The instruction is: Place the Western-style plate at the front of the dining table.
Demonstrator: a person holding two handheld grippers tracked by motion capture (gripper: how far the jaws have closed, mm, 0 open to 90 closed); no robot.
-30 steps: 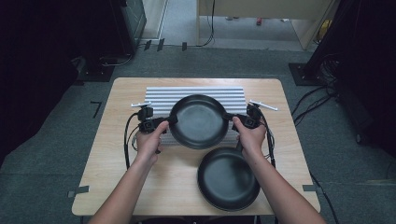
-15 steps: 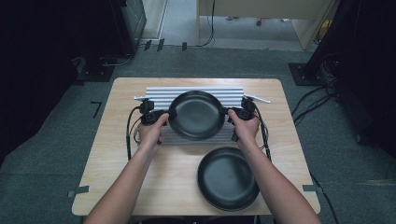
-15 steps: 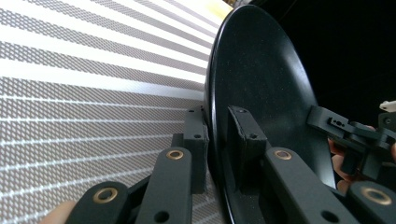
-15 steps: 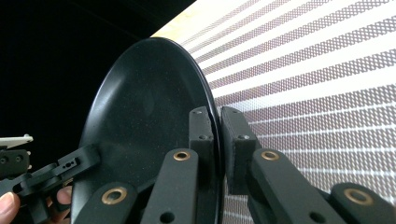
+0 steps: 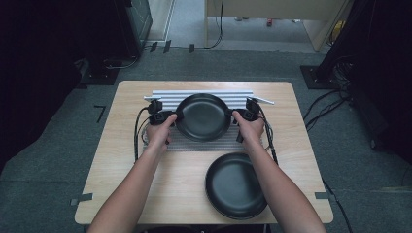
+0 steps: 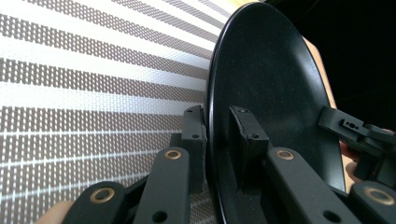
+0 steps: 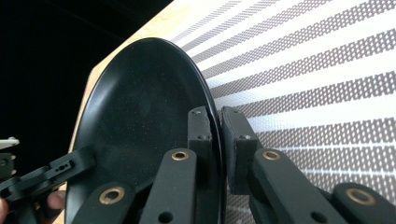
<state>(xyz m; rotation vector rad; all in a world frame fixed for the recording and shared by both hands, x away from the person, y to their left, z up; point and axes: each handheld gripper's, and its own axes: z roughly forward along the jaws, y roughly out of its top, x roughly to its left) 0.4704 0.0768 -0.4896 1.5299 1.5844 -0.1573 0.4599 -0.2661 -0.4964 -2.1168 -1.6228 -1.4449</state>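
I had the left gripper (image 5: pixel 171 116) and right gripper (image 5: pixel 236 114) each pinching opposite rims of the black plate (image 5: pixel 203 116) over the striped mat (image 5: pixel 194 143).

Item one: a round black plate (image 5: pixel 202 116), matte, shallow, with a raised rim, held level above the striped grey-and-white mat (image 5: pixel 194 143) at the table's 12 o'clock side. Its rim is clamped at 9 o'clock by the left gripper (image 6: pixel 217 140) and at 3 o'clock by the right gripper (image 7: pixel 218 135), one jaw above and one below the rim in each case. Item two: a second black plate (image 5: pixel 235 185), same pattern, lies flat on the wooden table (image 5: pixel 111 165) toward 5 o'clock, apart from the first, untouched.
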